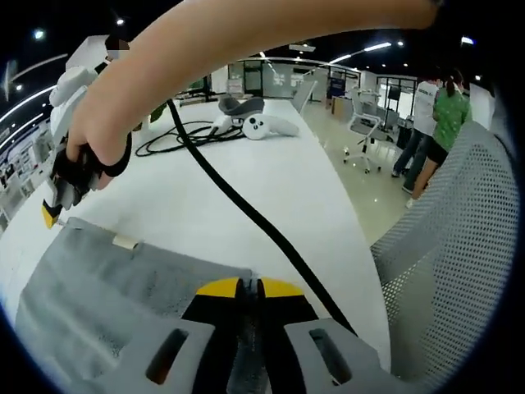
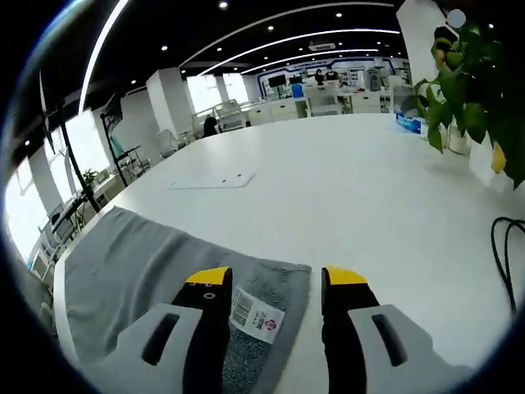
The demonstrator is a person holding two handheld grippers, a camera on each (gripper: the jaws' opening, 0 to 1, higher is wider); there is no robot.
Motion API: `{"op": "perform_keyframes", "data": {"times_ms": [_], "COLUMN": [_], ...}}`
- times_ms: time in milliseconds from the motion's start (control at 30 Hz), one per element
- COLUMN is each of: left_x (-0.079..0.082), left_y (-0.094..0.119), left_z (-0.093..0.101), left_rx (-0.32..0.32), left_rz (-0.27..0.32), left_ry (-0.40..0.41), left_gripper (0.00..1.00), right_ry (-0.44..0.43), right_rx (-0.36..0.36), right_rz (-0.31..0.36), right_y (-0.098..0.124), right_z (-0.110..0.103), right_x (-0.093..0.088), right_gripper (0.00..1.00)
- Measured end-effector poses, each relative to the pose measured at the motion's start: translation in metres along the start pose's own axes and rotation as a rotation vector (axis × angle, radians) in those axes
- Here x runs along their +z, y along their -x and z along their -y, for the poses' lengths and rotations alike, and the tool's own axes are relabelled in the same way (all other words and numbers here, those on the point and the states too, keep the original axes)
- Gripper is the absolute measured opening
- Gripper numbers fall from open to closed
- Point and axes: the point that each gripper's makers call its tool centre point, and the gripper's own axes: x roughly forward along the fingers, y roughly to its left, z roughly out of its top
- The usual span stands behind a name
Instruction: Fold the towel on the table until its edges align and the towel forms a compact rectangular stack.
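The grey towel [image 1: 107, 295] lies flat at the near end of the white table [image 1: 271, 180]. My left gripper [image 1: 250, 286] is at the towel's edge, its yellow-tipped jaws pressed together with grey cloth between them. A hand holds my right gripper [image 1: 56, 201] over the towel's far left corner, and the arm crosses the top of the left gripper view. In the right gripper view, the right gripper [image 2: 277, 279] stands open over a corner of the towel [image 2: 131, 263]. The towel's white label [image 2: 256, 316] lies between the jaws.
A black cable [image 1: 246, 209] runs across the table to a coil [image 1: 180, 135] near white and grey devices [image 1: 254, 123]. A grey mesh chair [image 1: 459, 246] stands at the table's right side, with people [image 1: 435, 123] beyond. A plant [image 2: 476, 74] and a cable [image 2: 509, 246] sit on the right.
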Motion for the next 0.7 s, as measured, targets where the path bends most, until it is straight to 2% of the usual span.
{"op": "perform_keyframes", "data": {"times_ms": [200,267,300,367,467,500,600,667,700], "left_x": [0.000,0.001,0.001,0.001,0.001,0.001,0.001,0.001,0.001], "left_y": [0.000,0.000,0.000,0.000,0.000,0.001,0.001,0.001,0.001], "left_z": [0.000,0.000,0.000,0.000,0.000,0.000,0.000,0.000,0.000], "left_rx": [-0.002,-0.003,-0.004,-0.005,-0.007,-0.007,-0.006,-0.004,-0.003], "left_rz": [0.011,0.014,0.015,0.016,0.018,0.018,0.023,0.025,0.025], "left_ry": [0.008,0.006,0.003,0.000,0.001,0.000,0.003,0.003,0.004], "left_gripper": [0.08,0.08,0.08,0.08,0.08,0.08,0.08,0.08,0.08], "right_ry": [0.026,0.058,0.101,0.134,0.193,0.245,0.220,0.238,0.252], "right_rx": [-0.045,-0.043,-0.055,-0.063,-0.069,-0.070,-0.064,-0.035,-0.016], "right_rz": [-0.037,-0.070,-0.049,-0.087,-0.090,-0.086,-0.065,-0.052,-0.053], "right_y": [-0.003,-0.006,-0.007,-0.009,-0.012,-0.014,-0.015,-0.018,-0.018], "right_z": [0.006,0.006,0.009,0.009,0.009,0.009,0.009,0.006,0.002], "right_x": [-0.007,-0.015,-0.013,-0.025,-0.030,-0.031,-0.032,-0.030,-0.029], "right_gripper": [0.39,0.39,0.38,0.36,0.37,0.37,0.36,0.32,0.24]}}
